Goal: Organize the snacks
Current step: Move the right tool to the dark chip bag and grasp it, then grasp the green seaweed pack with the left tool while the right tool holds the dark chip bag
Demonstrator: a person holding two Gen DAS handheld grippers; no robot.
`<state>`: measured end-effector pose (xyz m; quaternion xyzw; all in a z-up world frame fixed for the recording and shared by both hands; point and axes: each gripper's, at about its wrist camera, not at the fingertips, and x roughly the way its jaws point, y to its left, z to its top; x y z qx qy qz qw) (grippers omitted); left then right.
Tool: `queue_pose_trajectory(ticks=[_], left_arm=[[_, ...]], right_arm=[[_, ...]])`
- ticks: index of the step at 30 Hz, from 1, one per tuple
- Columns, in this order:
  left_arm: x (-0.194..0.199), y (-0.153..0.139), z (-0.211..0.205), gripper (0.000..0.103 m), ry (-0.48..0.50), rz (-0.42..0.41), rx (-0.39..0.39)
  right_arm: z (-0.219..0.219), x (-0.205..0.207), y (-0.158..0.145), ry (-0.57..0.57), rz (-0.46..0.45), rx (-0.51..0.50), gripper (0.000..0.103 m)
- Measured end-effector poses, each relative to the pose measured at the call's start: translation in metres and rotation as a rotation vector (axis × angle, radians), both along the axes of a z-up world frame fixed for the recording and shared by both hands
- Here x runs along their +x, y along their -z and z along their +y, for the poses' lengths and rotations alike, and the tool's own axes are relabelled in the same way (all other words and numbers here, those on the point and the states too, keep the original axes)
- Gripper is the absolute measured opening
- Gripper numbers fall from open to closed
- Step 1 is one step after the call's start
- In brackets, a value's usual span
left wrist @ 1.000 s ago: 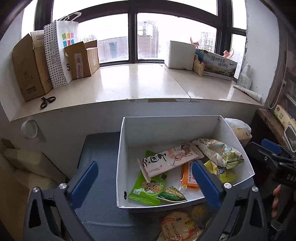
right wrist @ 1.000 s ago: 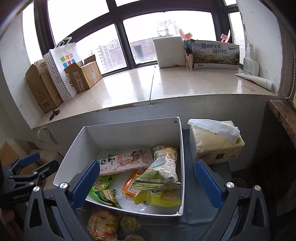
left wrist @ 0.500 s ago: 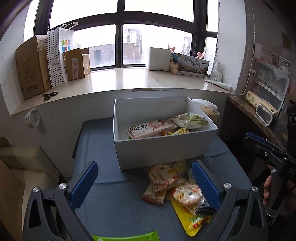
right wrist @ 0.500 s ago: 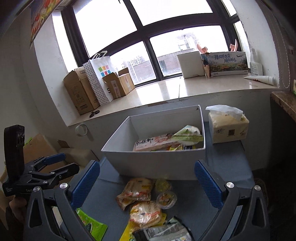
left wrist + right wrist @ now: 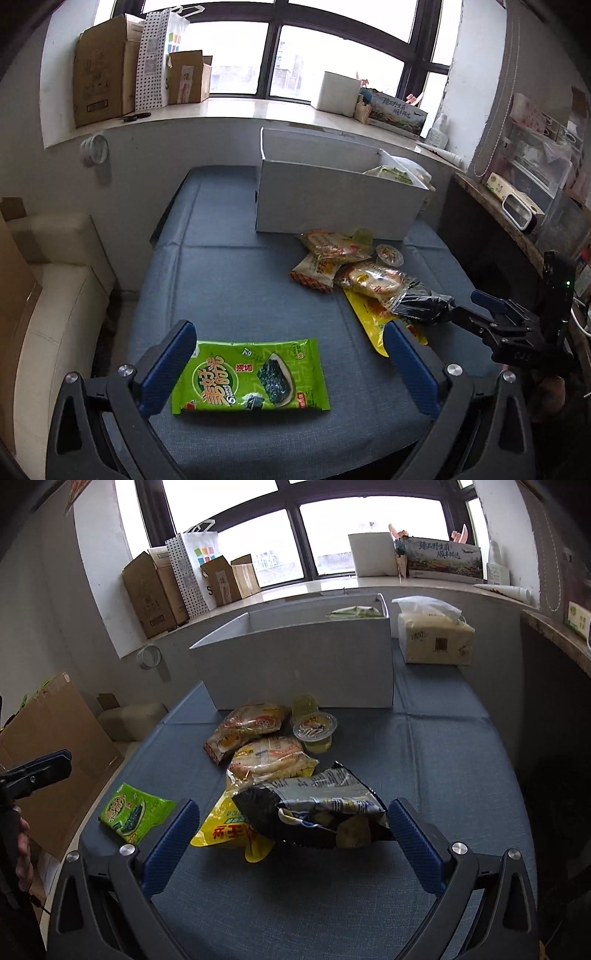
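A white box (image 5: 340, 195) (image 5: 299, 668) with snacks inside stands at the far end of the blue cushion. In front of it lie loose snacks: orange packets (image 5: 328, 254) (image 5: 251, 727), a jelly cup (image 5: 314, 728), a yellow bag (image 5: 225, 830) and a black bag (image 5: 317, 808). A green seaweed packet (image 5: 251, 376) (image 5: 136, 810) lies apart at the near left. My left gripper (image 5: 290, 363) is open, its jaws on either side of the green packet. My right gripper (image 5: 291, 840) is open around the black bag.
A tissue pack (image 5: 432, 635) stands right of the box. Cardboard boxes (image 5: 99, 70) and a paper bag (image 5: 155, 59) sit on the windowsill. A shelf with a clock (image 5: 519, 210) runs along the right. A white stool (image 5: 55, 280) stands left of the cushion.
Both grippers have pulled back and down from over the box. The left now frames the green packet, the right frames the black bag. Both stay open.
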<state>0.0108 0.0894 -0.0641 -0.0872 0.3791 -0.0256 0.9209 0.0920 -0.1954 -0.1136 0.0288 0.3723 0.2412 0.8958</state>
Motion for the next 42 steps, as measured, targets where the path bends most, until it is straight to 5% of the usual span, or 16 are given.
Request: queue_pose_trajectory(ticks=[9,14,16,24,38,42], left_arm=[[0.000,0.009,-0.001,0.103,0.019,0.024,-0.024],[0.002,0.010,-0.004,0.103,0.022,0.031,-0.016],[0.002,0.012,-0.005,0.103,0.023,0.034,-0.014],[0.005,0.016,-0.006,0.103,0.028,0.047,-0.011],[0.009,0.062,-0.002,0.103,0.028,0.184,-0.004],[0.011,0.061,-0.006,0.103,0.096,0.148,0.089]], right_arm=[[0.017,0.030,0.033,-0.066,0.038,-0.140,0.103],[0.014,0.051,0.044,-0.080,0.095,-0.073,0.103],[0.010,0.052,0.045,-0.059,0.108,-0.047,0.090],[0.002,0.031,0.042,-0.041,0.091,-0.002,0.073],[-0.029,-0.017,-0.004,0.003,-0.020,0.061,0.072],[-0.022,-0.022,-0.007,-0.030,-0.028,0.045,0.072]])
